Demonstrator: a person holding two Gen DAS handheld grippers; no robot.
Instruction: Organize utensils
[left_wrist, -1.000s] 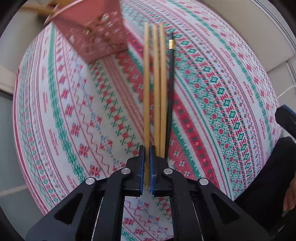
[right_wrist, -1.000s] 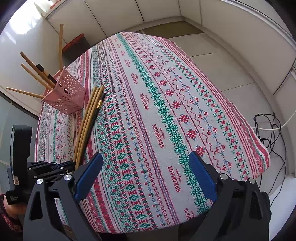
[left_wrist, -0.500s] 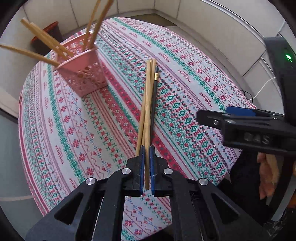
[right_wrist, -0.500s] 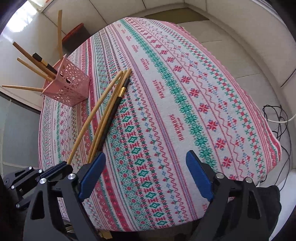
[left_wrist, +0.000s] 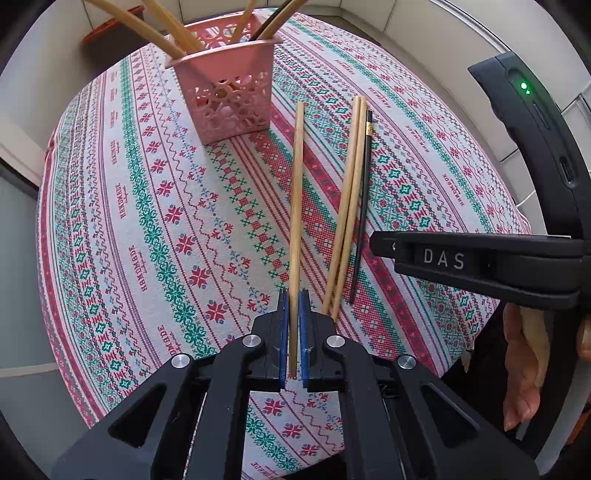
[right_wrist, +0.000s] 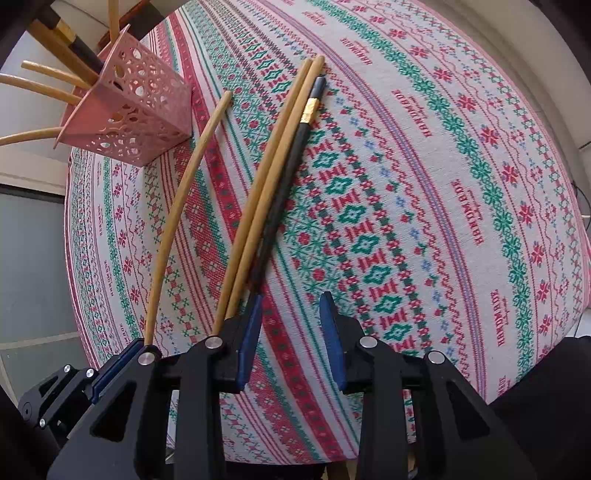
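My left gripper (left_wrist: 291, 293) is shut on the near end of one wooden chopstick (left_wrist: 296, 192), which is lifted and points toward the pink perforated basket (left_wrist: 225, 99). The basket holds several chopsticks. Two wooden chopsticks (left_wrist: 347, 206) and a black chopstick with a gold band (left_wrist: 364, 192) lie together on the patterned tablecloth (left_wrist: 110, 221). My right gripper (right_wrist: 291, 299) hangs low over the cloth, just right of the near ends of the lying wooden pair (right_wrist: 266, 192). Its jaws are closing with nothing between them. The black chopstick (right_wrist: 291, 166) ends at its left finger. My left gripper (right_wrist: 136, 345) shows at lower left.
The round table's edge (left_wrist: 491, 310) runs close on the near right. A person's hand (left_wrist: 524, 350) holds the right gripper's handle there. An orange object (left_wrist: 110, 29) sits on the floor behind the basket. Pale floor tiles surround the table.
My left gripper has lifted one wooden chopstick out of the bundle and carried it left, nearer the basket. My right gripper has come down beside the remaining three, and its jaws have narrowed.
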